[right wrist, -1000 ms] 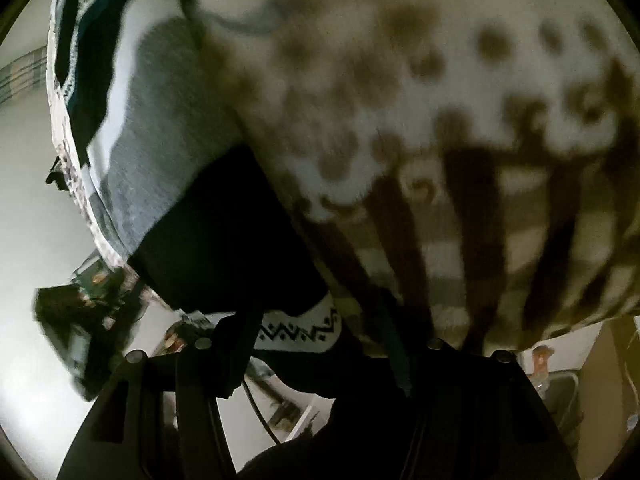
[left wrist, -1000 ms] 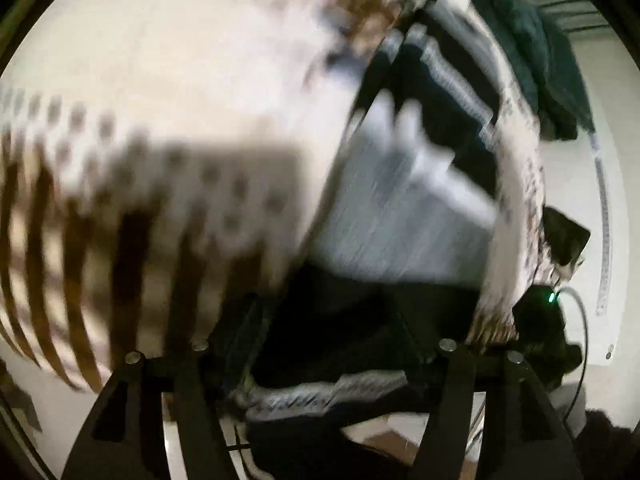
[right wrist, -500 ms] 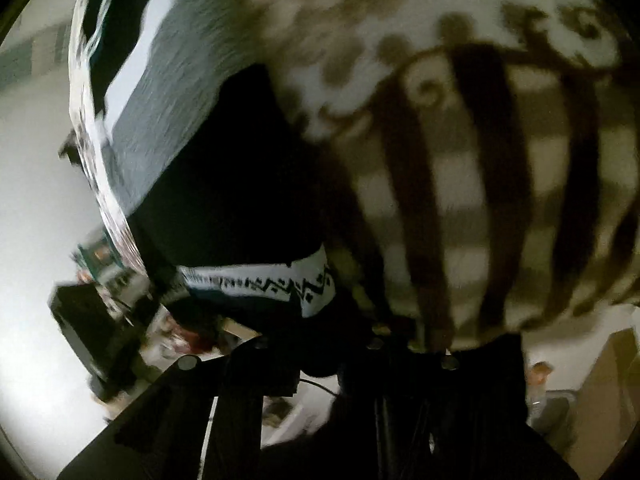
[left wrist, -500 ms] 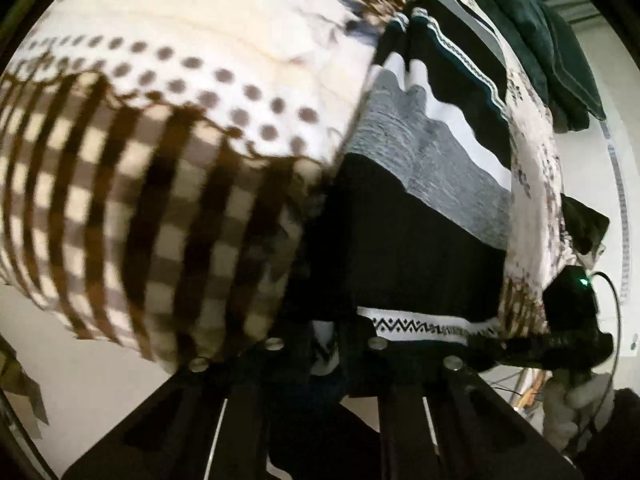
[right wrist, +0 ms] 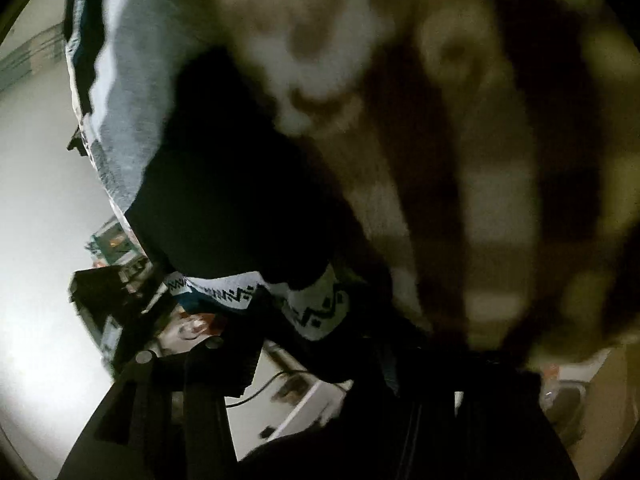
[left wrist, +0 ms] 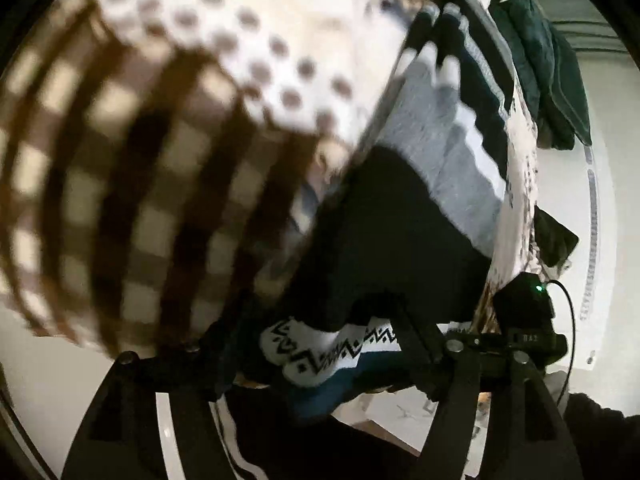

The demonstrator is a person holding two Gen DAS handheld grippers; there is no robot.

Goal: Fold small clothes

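Both the left gripper (left wrist: 320, 344) and right gripper (right wrist: 296, 344) are opening their jaws around the striped sweater's (left wrist: 400, 232) patterned hem, seemingly no longer pinching it.

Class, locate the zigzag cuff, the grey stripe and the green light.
zigzag cuff (left wrist: 320, 350), left wrist view, white patterned band.
grey stripe (left wrist: 436, 148), left wrist view, mid-band.
green light (left wrist: 539, 288), left wrist view, the lamp.

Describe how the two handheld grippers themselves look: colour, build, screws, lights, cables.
Left gripper: black, angular flat-plate fingers with round silver screw heads at the pivots. Right gripper: the same black plate fingers and silver screws, largely in shadow. In the left wrist view, the other gripper's black body shows a green indicator light, a thin black cable looping off it and faint lettering, illegible.
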